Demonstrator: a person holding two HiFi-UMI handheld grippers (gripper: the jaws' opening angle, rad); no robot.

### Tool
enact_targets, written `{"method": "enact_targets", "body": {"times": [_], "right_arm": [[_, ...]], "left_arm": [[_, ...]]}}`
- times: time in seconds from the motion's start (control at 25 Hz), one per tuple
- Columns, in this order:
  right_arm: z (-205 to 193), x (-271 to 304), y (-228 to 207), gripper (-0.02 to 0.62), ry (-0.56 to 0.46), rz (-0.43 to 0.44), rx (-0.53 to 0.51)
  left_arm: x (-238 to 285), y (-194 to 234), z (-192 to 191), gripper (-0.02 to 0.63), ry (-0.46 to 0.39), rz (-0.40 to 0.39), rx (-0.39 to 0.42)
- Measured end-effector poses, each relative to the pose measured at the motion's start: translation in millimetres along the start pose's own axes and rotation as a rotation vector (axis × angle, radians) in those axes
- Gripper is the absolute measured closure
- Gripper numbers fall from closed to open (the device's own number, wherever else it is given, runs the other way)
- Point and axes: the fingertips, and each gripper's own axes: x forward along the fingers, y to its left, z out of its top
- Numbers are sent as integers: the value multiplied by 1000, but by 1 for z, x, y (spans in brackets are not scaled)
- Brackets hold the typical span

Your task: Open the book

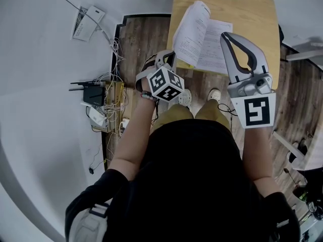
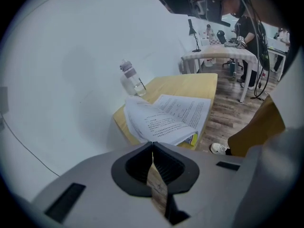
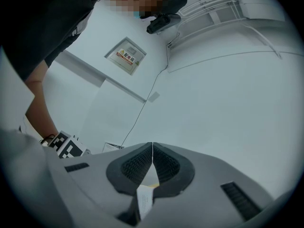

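The book (image 1: pixel 202 39) lies open on the near part of the wooden table (image 1: pixel 257 19). Its left pages arch upward while the right page lies flat. In the left gripper view the book (image 2: pixel 166 120) sits just beyond the jaws. My left gripper (image 1: pixel 169 59) hangs off the table's near left corner, apart from the book's left edge. Its tips (image 2: pixel 152 144) meet with nothing between them, so it is shut. My right gripper (image 1: pixel 225 37) reaches over the book's right page, held above it. It is shut and empty too (image 3: pixel 152 144), and points at a white wall.
A clear water bottle (image 2: pixel 132 79) stands at the table's far edge by the wall. A router and tangled cables (image 1: pixel 96 92) lie on the floor to the left. The person's shoes (image 1: pixel 214 94) stand below the table edge. Desks and a person (image 2: pixel 244 27) are in the background.
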Motion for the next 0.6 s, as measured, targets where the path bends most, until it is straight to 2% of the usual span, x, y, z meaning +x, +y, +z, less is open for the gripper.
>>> {"method": "enact_targets", "body": {"times": [0.2, 0.6], "right_arm": [[-10, 2, 6, 566, 20, 10, 21], [-15, 3, 7, 566, 47, 21, 19]], "left_arm": [[3, 4, -19, 591, 39, 2, -38], [12, 1, -50, 591, 116, -5, -53]]}}
